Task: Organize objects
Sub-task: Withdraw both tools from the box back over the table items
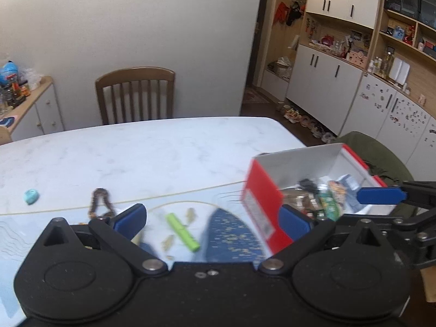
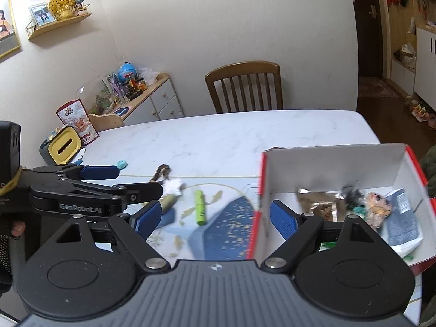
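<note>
- Box [image 2: 335,163], red outside and white inside, sits at the right of the frame near the table's [image 2: 245,136] right edge; it holds a foil packet [image 2: 317,200], a printed leaflet [image 2: 403,218], a small figure [image 2: 377,207] and dark bits too blurred to name.
- Your left claw [image 1: 212,218] is spread wide and empty; your right claw [image 2: 212,218] likewise, one finger over the box.
- Green tube [image 2: 200,207], bead string [image 2: 163,170] and teal piece [image 2: 121,164] lie loose at centre.
- Upper table is open up to the chair [image 2: 245,87].
</note>
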Available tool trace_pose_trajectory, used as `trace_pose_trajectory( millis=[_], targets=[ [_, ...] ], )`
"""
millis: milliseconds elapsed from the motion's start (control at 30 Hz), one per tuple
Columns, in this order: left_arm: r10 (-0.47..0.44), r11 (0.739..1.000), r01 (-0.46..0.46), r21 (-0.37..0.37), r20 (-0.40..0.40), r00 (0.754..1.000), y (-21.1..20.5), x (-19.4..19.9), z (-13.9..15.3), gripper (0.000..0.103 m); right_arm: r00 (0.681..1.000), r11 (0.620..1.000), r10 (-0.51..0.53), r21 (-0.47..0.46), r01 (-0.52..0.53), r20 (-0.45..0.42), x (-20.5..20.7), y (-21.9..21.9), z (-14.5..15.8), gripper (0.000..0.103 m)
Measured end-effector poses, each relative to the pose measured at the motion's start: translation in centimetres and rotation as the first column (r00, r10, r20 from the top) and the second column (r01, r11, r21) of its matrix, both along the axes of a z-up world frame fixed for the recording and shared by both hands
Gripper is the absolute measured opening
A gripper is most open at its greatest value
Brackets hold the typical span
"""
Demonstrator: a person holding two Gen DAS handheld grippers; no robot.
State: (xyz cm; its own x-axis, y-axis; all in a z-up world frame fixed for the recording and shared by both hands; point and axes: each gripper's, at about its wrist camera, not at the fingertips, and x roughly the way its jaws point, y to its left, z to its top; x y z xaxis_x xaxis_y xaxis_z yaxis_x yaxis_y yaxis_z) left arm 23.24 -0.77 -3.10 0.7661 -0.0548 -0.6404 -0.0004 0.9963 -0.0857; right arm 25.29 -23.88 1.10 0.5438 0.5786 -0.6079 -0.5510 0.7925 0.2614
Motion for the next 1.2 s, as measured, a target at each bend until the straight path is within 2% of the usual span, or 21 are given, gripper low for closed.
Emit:
trace_pose_trajectory(
  millis=[267, 367, 567, 833, 1200],
  targets=[
    [0.052, 0.999, -0.052, -0.016, -0.017, 0.999, 5.9, 0.1, -1.9, 0.103, 1.000, 0.999, 0.010, -0.037, -0.011, -0.013, -0.8, 5.0, -1.0, 0.087],
    [0.066, 0.997, -0.067, -0.031, -0.056, 0.996, 8.1, 0.3, -2.8, 0.103, 1.000, 0.999, 0.012, -0.051, -0.013, -0.025, -0.7, 6.5, -1.5, 0.087],
    [0.091, 0.994, -0.095, -0.054, -0.081, 0.993, 11.5, 0.3, -4.4, 0.103, 0.998, 0.996, 0.030, -0.083, -0.035, -0.053, -0.2, 9.2, -2.9, 0.087],
    [0.098, 0.995, -0.097, 0.014, -0.093, 0.991, 13.6, 1.8, -7.8, 0.103, 0.997, 0.983, 0.030, -0.179, -0.043, -0.075, 1.8, 12.7, -5.8, 0.087],
    [0.092, 0.994, -0.084, 0.066, -0.124, 0.988, 15.4, 3.8, -11.6, 0.102, 0.992, 0.955, 0.001, -0.293, -0.038, -0.126, 5.9, 16.2, -10.9, 0.087]
  ],
)
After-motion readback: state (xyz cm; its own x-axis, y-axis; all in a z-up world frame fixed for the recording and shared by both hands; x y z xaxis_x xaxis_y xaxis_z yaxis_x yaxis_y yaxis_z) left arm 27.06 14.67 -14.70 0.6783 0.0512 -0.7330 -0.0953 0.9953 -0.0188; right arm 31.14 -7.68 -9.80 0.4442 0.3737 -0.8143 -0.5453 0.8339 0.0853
